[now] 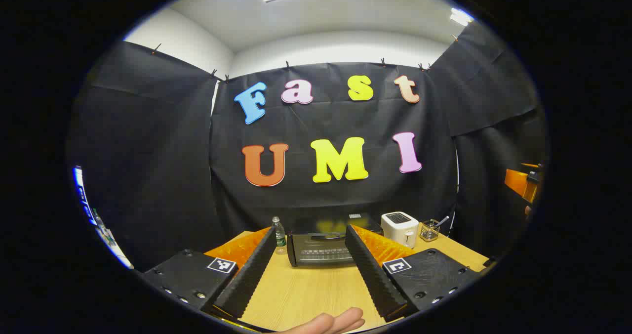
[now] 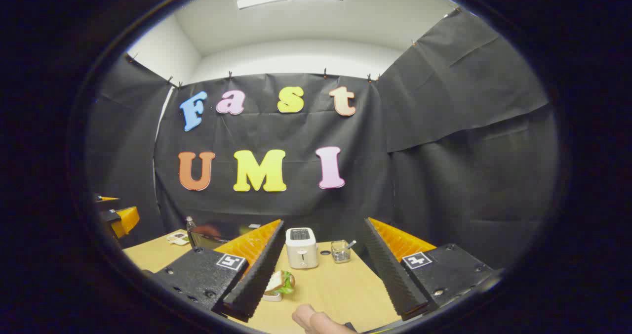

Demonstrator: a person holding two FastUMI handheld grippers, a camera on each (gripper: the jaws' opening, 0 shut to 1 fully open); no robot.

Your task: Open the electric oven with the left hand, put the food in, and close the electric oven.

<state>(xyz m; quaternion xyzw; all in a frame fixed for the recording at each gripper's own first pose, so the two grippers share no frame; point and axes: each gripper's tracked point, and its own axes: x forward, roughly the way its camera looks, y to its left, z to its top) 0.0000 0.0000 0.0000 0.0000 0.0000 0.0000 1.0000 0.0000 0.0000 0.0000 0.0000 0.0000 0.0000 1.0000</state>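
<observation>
In the left gripper view, my left gripper [image 1: 306, 270] is spread wide and holds nothing, aimed over the light wooden desk [image 1: 306, 294] at the black electric oven with a glass door [image 1: 318, 249], which stands shut at the far edge between a clear plastic water bottle [image 1: 279, 235] and a white two-slot toaster [image 1: 400, 228]. In the right gripper view, my right gripper [image 2: 328, 279] is likewise wide open and empty, with the sandwich with green lettuce on a small white plate [image 2: 279, 284] resting on the desk just beside its left finger, in front of the toaster. A small clear glass jar holding a utensil [image 2: 340, 251] stands just right of the toaster.
</observation>
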